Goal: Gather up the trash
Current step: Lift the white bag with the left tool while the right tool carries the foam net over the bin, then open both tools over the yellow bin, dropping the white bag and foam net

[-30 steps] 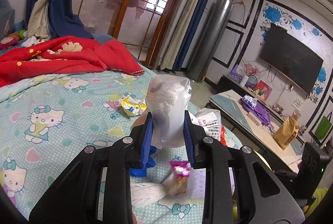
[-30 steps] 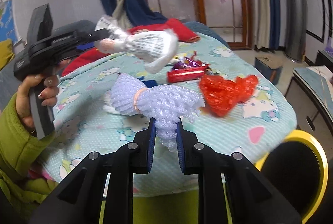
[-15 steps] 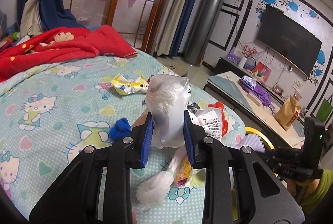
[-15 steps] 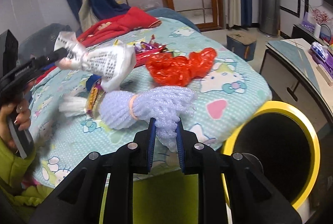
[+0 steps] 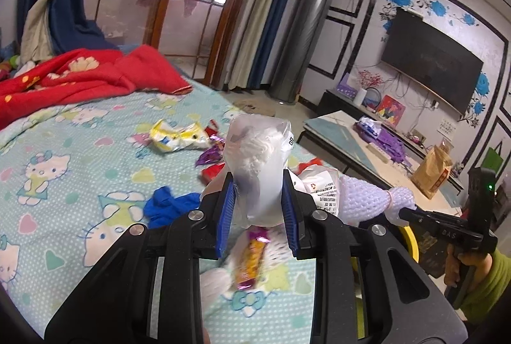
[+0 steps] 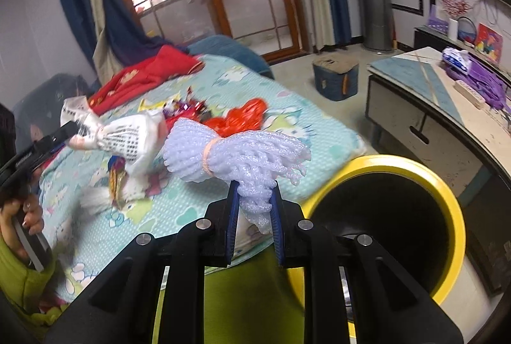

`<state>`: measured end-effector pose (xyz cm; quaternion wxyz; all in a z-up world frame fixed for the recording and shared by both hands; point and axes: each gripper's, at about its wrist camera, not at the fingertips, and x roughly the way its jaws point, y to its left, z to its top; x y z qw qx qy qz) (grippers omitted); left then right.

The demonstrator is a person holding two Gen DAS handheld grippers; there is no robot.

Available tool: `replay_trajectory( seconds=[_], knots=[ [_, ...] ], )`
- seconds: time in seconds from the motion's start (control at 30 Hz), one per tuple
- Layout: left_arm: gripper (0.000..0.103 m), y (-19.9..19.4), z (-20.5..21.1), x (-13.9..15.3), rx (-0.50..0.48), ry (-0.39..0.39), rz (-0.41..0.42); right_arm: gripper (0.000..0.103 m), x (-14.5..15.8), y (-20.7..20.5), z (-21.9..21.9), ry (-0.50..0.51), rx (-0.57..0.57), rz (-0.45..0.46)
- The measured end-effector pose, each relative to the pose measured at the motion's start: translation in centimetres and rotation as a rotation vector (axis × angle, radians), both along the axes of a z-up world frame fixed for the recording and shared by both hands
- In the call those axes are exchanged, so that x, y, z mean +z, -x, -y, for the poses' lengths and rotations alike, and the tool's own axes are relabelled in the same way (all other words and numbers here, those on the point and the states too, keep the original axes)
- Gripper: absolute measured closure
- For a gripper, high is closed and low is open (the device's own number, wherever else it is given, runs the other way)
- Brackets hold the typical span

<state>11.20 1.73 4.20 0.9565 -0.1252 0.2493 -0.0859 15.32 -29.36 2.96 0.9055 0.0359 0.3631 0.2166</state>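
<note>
Above bedsheet, left gripper clamps white plastic bag; right gripper clamps foam net beside yellow-rimmed bin.

Both claws clamped, loaded

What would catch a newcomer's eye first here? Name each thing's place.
The right gripper holds a white foam net bundle beside the yellow-rimmed bin at the bed's edge. The left gripper holds a clear plastic bag above the cartoon-print bedsheet, where wrappers lie scattered.
</note>
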Motion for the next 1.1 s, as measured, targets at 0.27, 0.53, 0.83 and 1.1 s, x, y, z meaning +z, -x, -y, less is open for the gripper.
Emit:
replay_trajectory(
  seconds=[0.27, 0.53, 0.83, 1.1],
  knots=[
    [0.082, -0.6, 3.3, 0.7, -0.061, -0.015, 0.015, 0.085, 0.7, -0.1, 3.0, -0.027, -0.086, 0.030],
    [0.082, -1.2, 6.7, 0.7, -0.134, -0.037, 0.023, 0.085, 0.9, 0.3, 6.3, -0.022, -0.200, 0.059],
    [0.082, -2.1, 12.5, 0.5, -0.249, -0.079, 0.027, 0.085, 0.3, 0.7, 10.3, -0.003, -0.338, 0.049],
    [0.081, -3.1, 17.7, -0.2, -0.358, -0.119, 0.020, 0.084, -1.2, 0.8, 13.1, 0.009, -0.450, -0.003]
  ],
)
